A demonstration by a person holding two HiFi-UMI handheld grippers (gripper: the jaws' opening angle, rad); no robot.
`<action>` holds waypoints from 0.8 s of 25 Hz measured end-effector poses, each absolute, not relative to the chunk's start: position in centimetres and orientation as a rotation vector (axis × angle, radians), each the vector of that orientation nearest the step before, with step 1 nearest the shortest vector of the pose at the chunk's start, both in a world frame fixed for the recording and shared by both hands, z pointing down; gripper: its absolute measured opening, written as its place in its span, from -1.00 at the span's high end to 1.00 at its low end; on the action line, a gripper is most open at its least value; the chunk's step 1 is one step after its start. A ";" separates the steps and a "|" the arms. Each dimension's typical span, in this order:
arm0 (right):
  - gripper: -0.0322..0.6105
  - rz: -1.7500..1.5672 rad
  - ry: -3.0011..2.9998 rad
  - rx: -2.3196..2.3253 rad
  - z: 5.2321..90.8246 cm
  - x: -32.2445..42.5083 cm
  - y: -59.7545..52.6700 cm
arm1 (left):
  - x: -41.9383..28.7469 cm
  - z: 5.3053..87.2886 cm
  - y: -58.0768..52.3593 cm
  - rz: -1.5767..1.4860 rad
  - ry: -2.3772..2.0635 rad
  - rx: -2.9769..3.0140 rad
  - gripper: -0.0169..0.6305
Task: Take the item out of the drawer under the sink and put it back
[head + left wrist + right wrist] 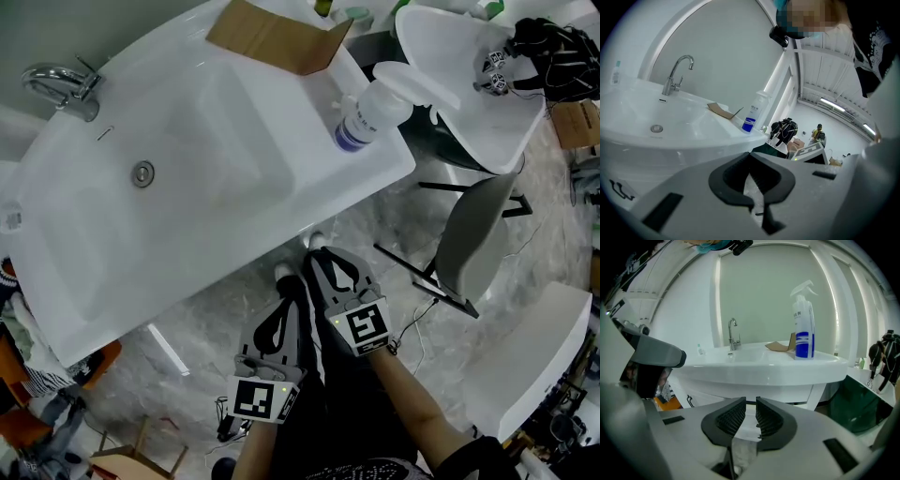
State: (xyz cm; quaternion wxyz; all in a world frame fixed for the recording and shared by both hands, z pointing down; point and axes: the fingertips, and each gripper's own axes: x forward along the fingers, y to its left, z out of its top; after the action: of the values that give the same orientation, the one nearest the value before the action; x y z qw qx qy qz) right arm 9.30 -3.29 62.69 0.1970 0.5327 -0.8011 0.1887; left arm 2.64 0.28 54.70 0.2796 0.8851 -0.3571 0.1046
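My left hand-held gripper (285, 279) and right hand-held gripper (320, 253) have pale grey wedge-shaped bodies with dark slots and black ribbed pads (729, 420). Each carries a white cube (366, 325) printed with black square markers and a small green light. I wear black trousers (347, 405) and a black sleeve (474, 459).

Two claws, left (289, 286) and right (317, 255); one faucet (61, 86), one drain (142, 173), one spray bottle (375, 112), one cardboard piece (277, 36).

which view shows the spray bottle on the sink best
The right gripper view: the spray bottle stands in full side profile, trigger to base. The head view sees it foreshortened from above; the left gripper view shows it small and distant.
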 end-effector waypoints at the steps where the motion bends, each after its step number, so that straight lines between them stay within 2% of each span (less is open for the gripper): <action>1: 0.72 0.534 -2.233 1.487 63.5 9.4 -3.4 | 2.9 55.2 0.2 0.282 -0.950 2.371 0.95; 12: 0.52 0.650 -2.152 1.456 71.9 9.2 -5.9 | 4.0 59.4 1.0 0.335 -0.901 2.333 0.95; 20: 0.50 0.736 -2.057 1.435 78.1 8.8 -7.8 | 4.2 61.1 1.8 0.369 -0.895 2.294 0.95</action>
State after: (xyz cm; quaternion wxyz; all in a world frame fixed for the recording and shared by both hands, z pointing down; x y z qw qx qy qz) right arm 8.76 -7.81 78.08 0.2609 0.5299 -0.7598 0.2719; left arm 4.16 1.79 61.14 0.3200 0.8729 -0.3404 0.1404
